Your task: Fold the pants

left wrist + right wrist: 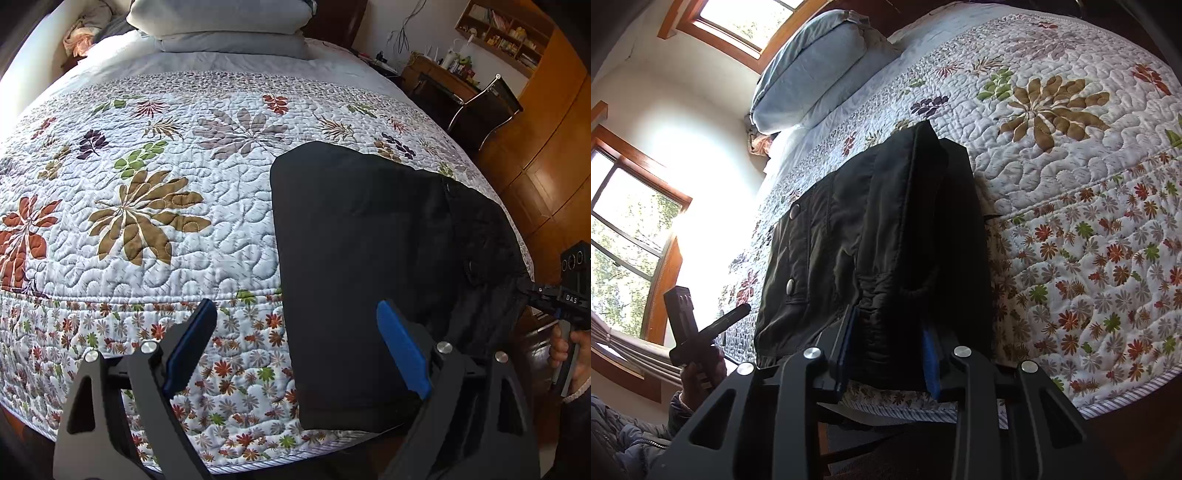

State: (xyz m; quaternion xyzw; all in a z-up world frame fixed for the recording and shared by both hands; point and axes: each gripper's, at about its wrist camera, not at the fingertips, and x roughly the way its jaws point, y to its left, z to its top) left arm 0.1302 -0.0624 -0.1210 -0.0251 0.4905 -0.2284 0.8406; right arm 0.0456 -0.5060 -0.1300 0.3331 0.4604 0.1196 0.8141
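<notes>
Black pants [369, 266] lie folded in a stack on the floral quilt, at the bed's near right corner. My left gripper [295, 325] is open and empty, hovering over the quilt with its right finger above the pants' left part. My right gripper [890, 343] grips the waist end of the pants [871, 236], with black cloth bunched between its blue pads; it also shows in the left wrist view [532, 291] at the pants' right edge. Two metal snaps show on the waistband.
The floral quilt [166, 206] covers the bed, with stacked grey pillows [229, 26] at the head. A desk, shelf and chair [480, 107] stand to the right by wooden wardrobe doors. Windows [624, 229] are seen in the right wrist view.
</notes>
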